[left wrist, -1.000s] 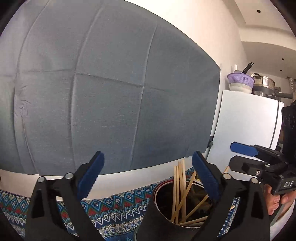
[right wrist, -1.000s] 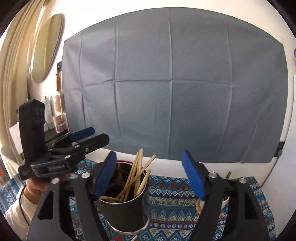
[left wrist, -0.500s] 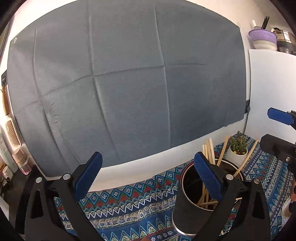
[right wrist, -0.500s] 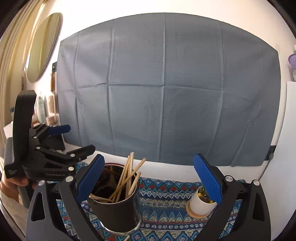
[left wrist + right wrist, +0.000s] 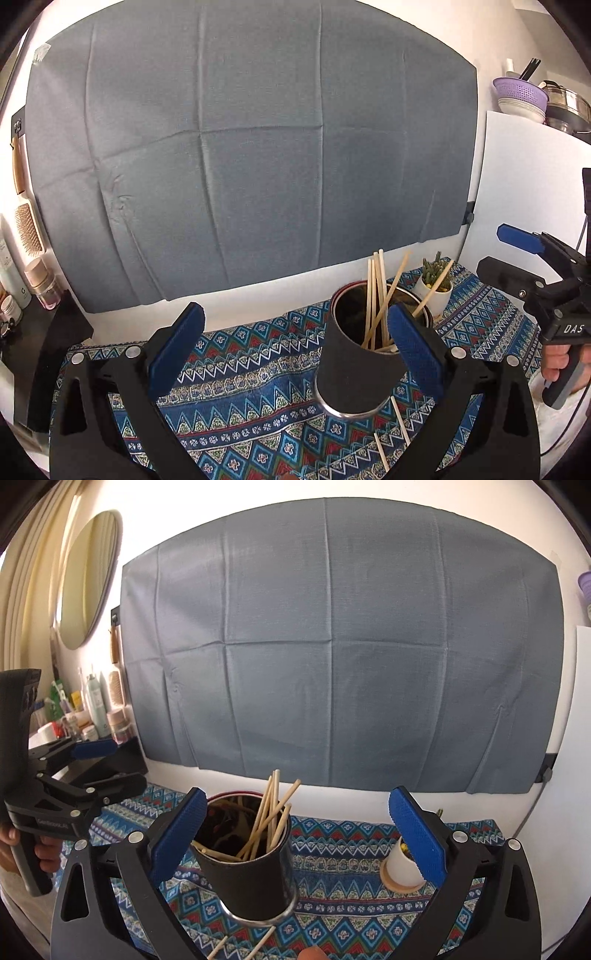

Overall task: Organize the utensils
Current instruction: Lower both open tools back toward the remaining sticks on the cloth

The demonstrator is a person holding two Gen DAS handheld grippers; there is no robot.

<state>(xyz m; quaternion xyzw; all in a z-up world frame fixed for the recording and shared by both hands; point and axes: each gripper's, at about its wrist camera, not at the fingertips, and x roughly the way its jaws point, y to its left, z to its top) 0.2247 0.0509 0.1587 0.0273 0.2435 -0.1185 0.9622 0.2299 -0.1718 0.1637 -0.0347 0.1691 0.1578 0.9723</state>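
Patterned woven cloth, cylindrical cup, wooden chopsticks

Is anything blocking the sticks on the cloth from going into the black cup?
Nothing visible does. The loose chopsticks lie on the patterned cloth right at the foot of the black cup, whose top is open. Both grippers, left and right, are open and empty.

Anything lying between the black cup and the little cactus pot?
Right wrist view: only bare patterned cloth between the black cup and cactus pot.
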